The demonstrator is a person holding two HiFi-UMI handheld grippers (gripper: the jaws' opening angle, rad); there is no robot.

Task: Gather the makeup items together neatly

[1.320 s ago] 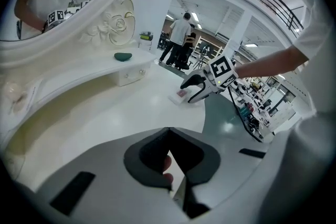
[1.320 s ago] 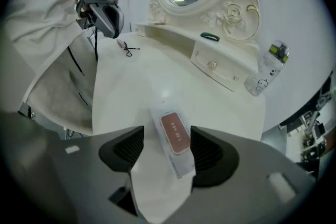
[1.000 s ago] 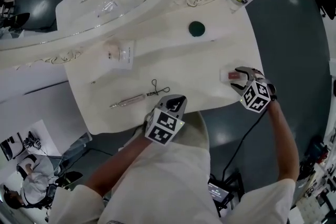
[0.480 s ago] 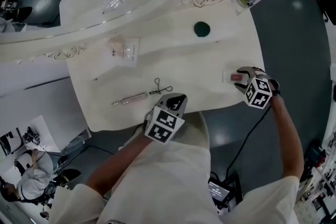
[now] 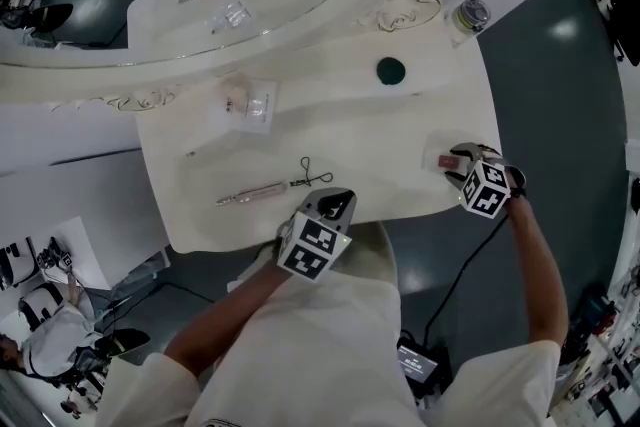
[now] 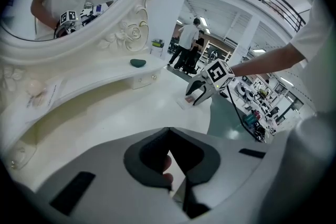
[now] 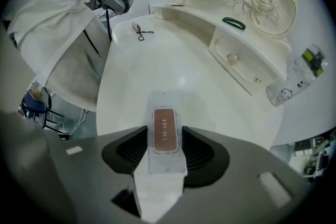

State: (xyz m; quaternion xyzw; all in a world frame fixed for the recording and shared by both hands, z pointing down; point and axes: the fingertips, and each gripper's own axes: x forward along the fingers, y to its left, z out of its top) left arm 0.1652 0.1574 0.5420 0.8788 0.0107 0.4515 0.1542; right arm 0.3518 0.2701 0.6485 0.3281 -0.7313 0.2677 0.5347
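Moved since a second before: the right hand-held gripper's (image 5: 458, 160) jaws had been closing, though they stood apart, flanking the clear sachet (image 7: 164, 131). The sachet lay flat at the white surface's (image 5: 380, 125) right edge. Left hand-held gripper (image 6: 169, 131): jaws together, empty, at the near edge. Eyelash curler (image 5: 312, 177): lay mid-surface.

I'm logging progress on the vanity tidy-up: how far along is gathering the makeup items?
Nothing looks gathered yet. In hand: the right gripper has just been closing its jaws around the sample packet, which lies flat on the table. To do: the eyelash curler, slim tube, puff packet and green disc lie scattered. The left gripper is shut and empty.
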